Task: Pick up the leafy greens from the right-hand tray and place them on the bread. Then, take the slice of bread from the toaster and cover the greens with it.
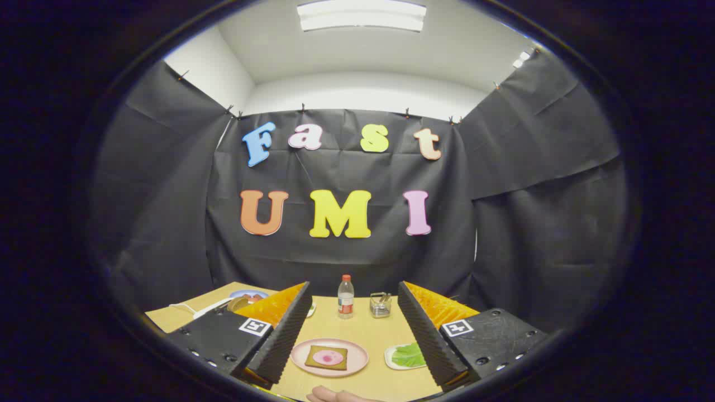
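My gripper [353, 329] is open, its two fingers spread wide above the wooden table [363, 324]. Between the fingers lies a pink plate [354, 363] holding a slice of bread [327, 357] with a pink spread on it. By the right finger sits a small white tray [391, 358] with the leafy greens [409, 355], partly hidden by that finger. Past the left finger, a brown rounded thing [239, 303] shows; I cannot tell whether it is the toaster's bread.
A clear bottle with a red cap [346, 297] and a small metal basket [380, 305] stand at the table's far side. A blue-rimmed plate [249, 294] and a white cable [192, 309] lie at the far left. A person's hand [335, 395] rests at the near edge.
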